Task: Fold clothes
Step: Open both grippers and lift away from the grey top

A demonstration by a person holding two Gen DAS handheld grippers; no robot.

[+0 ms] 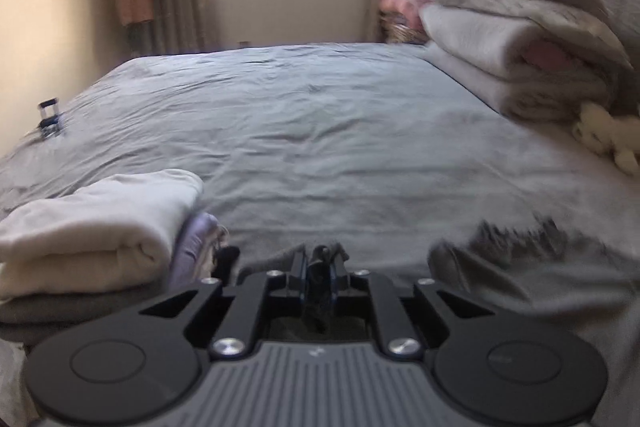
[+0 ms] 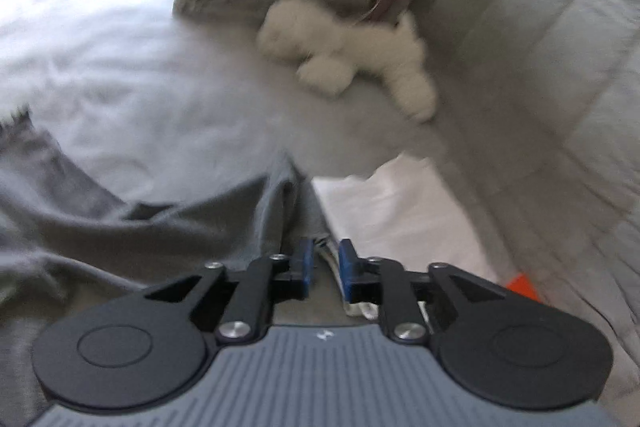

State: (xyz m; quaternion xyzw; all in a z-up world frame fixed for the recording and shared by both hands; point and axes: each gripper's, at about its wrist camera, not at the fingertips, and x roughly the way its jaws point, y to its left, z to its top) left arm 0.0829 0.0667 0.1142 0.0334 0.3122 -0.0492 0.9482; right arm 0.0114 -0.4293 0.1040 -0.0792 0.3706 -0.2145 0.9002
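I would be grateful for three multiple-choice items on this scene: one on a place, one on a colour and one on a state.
1. Where is the folded cream garment?
A. on the windowsill
B. on the bed, left of the left tool
C. on the floor
2. What colour is the plush toy?
A. white
B. red
C. black
3. How do the jaws of the right tool stand?
A. clamped on the plush toy
B. out of view
C. apart, pressing on nothing

Answers: B, it rests on the bed beside that tool; A, its fur is pale white; C, a clear gap shows between them.
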